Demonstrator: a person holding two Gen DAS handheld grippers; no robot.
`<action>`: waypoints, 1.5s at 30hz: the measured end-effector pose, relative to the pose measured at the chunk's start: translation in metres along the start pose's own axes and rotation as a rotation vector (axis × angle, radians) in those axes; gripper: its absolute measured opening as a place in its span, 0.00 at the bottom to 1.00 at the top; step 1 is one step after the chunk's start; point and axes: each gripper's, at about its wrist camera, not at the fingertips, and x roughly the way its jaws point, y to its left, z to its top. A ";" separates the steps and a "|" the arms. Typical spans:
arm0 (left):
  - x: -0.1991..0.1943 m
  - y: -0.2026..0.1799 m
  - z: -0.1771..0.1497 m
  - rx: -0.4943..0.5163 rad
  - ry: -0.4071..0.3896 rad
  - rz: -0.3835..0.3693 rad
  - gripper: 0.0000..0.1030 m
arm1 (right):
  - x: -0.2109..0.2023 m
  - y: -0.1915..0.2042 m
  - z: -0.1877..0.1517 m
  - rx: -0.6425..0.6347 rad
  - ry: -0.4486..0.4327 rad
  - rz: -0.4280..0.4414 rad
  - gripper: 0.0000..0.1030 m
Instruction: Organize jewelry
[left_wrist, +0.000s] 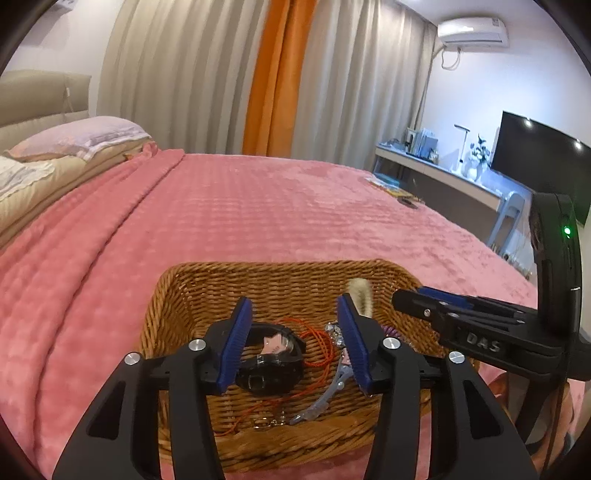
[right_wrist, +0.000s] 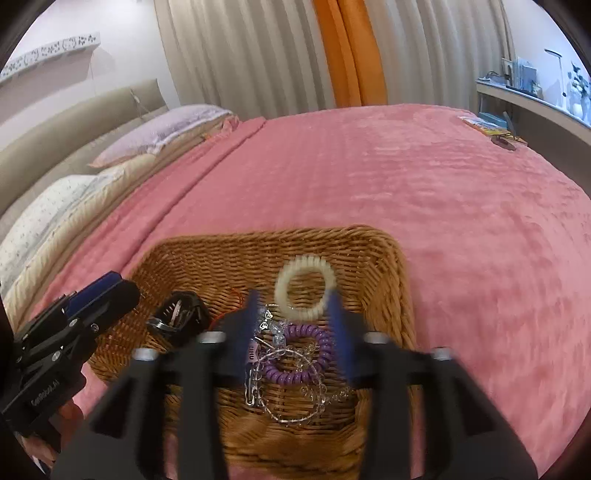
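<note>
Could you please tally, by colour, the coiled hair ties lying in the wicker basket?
Cream coiled plastic hair tie: 1
Purple coiled plastic hair tie: 1
Total: 2, both inside the woven wicker basket.

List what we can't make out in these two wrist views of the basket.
- Left wrist view: the white hair ring is mostly hidden behind a finger of the left gripper.
- Left wrist view: the near basket corners are covered by the gripper's arms.
- Right wrist view: the right gripper is motion-blurred; its fingers cross the clear bead strands, which tangle together.
</note>
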 end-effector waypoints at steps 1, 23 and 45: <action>-0.002 0.000 0.000 -0.005 -0.004 -0.001 0.49 | -0.005 0.001 0.001 -0.004 -0.014 -0.002 0.56; -0.086 -0.040 -0.058 0.111 -0.236 0.357 0.79 | -0.081 0.032 -0.078 -0.136 -0.255 -0.164 0.60; -0.080 -0.009 -0.054 -0.015 -0.200 0.326 0.86 | -0.073 0.030 -0.079 -0.144 -0.273 -0.139 0.72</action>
